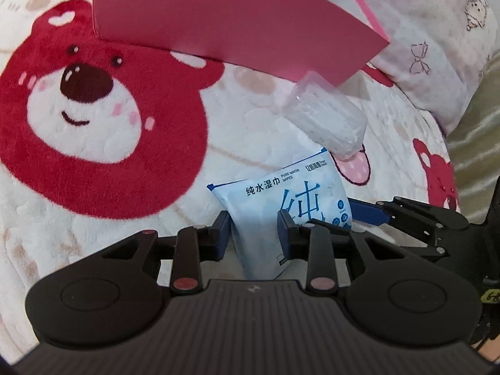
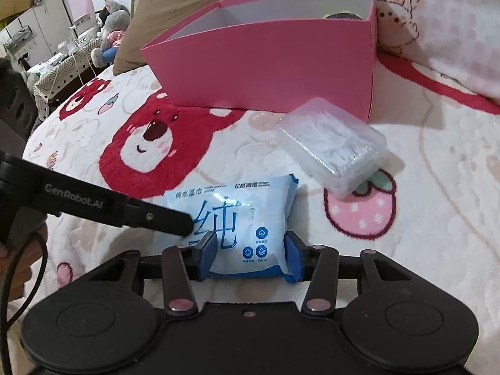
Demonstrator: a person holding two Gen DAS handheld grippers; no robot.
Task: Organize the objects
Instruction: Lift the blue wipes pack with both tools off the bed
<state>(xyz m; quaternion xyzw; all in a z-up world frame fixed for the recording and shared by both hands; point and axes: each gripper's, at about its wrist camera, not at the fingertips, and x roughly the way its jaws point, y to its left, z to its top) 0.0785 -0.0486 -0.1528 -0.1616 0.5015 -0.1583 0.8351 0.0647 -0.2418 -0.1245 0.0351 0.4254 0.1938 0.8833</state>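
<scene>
The wet wipes pack (image 2: 237, 225) is lying on the bed's bear-print blanket (image 1: 103, 143), in front of the pink box (image 2: 265, 72) and just beside the clear plastic case (image 2: 334, 153). The pack is pale blue and white, bearing a large blue character "纯", a row of characters reading "纯水湿巾", and small English words "PURE WATER WIPES"; a second small brand mark sits to the right of these, too small to read. Three small round blue icons are sitting near the pack's lower right.

The right gripper (image 2: 251, 257) is straddling the near end of the pack, its blue pads standing narrowly apart and pressing against the pack's two sides. The left gripper (image 1: 254, 232) is also narrowly parted with the pack's edge between its blue pads: the right pad is lying against the wrapper, while the left pad is sitting just beside it, and real pressure cannot be judged.

The right wrist view is showing the left gripper reaching in from the left, its black arm marked "GenRobot.AI" and its tip resting on the pack's left part. The left wrist view is showing the right gripper (image 1: 368, 215) coming in from the right, one blue finger beside the pack.

Only the right wrist view is showing the box's open top and white inner walls, a brown pillow (image 2: 187, 6), plush toys (image 2: 109, 37) and cluttered furniture beyond the bed. Only the left wrist view is showing the pale pillow (image 1: 437, 47) with bow drawings at the right.
</scene>
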